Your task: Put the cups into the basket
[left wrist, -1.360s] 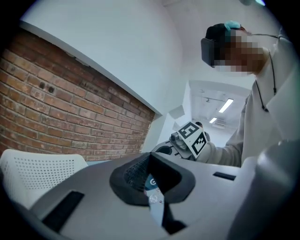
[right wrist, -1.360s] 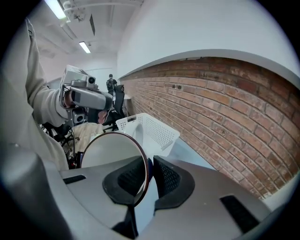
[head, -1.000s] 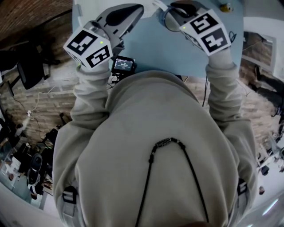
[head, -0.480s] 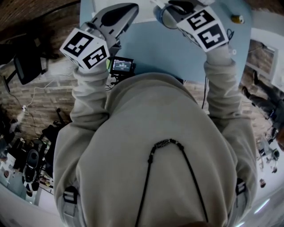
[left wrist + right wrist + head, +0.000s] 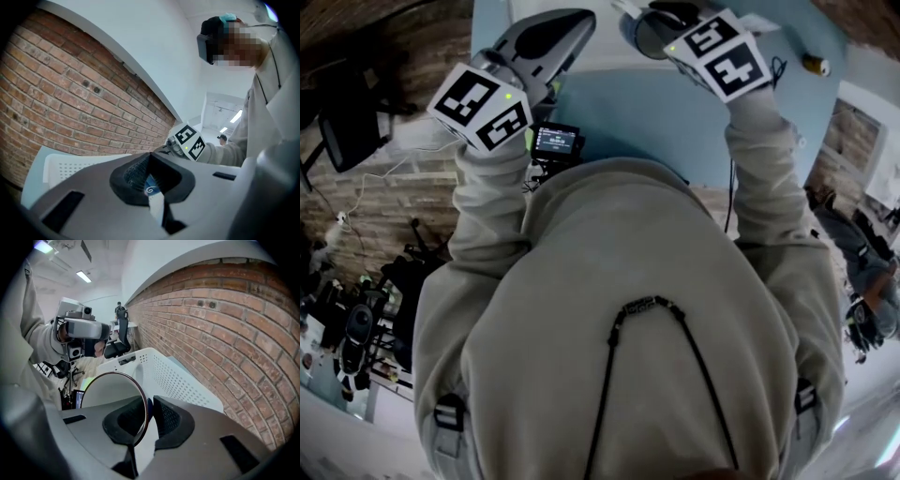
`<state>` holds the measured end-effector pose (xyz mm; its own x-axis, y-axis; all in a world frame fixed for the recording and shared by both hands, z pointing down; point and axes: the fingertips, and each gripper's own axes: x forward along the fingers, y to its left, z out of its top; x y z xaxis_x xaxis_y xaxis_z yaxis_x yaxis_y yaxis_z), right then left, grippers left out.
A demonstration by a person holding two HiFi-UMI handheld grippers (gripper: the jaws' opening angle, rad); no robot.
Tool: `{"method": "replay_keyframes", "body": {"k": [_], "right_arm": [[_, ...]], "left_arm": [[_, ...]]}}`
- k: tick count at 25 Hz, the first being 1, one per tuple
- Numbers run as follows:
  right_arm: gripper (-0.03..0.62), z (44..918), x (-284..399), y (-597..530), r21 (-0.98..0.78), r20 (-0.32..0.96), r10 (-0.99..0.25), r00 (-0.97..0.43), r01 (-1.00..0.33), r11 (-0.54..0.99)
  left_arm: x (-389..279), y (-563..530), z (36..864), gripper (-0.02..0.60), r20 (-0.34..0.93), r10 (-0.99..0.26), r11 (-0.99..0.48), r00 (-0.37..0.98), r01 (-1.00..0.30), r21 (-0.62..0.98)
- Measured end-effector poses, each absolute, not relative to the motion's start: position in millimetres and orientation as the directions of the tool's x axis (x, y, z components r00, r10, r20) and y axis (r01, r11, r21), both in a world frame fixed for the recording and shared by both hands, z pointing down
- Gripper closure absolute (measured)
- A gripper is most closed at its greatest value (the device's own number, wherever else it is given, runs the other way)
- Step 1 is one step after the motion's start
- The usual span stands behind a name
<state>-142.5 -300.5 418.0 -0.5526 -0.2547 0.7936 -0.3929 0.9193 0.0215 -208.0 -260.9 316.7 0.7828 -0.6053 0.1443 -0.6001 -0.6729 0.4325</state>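
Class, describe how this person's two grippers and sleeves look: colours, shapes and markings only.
Both the left gripper and the right gripper are smooth, rounded and grey, with black textured pads. Each carries a white cube with black square markers and a small green light. The person wears light beige long sleeves.

Brown-rimmed cup (image 5: 108, 391): white inside, tilted on edge, wall pinched in right claw (image 5: 149, 414).
Blue-and-white cup (image 5: 151, 187): sliver showing, in left claw (image 5: 152, 172).
Basket (image 5: 174, 377): white, perforated.
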Motion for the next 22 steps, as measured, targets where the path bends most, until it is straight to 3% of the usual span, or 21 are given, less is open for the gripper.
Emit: {"method": "replay_keyframes", "body": {"k": [11, 22], "right_arm": [[0.545, 521, -175, -328, -0.014, 0.876, -0.137, -0.463, -0.308, 0.951], [0.544, 627, -182, -301, -0.119, 0.937, 0.018, -0.348, -0.271, 0.955]], "left_arm": [[-225, -292, 372, 0.584, 0.200, -0.651, -0.585, 0.732, -0.652, 0.482], [-221, -286, 381, 0.584, 0.196, -0.611, -0.592, 0.767, -0.607, 0.530]]}}
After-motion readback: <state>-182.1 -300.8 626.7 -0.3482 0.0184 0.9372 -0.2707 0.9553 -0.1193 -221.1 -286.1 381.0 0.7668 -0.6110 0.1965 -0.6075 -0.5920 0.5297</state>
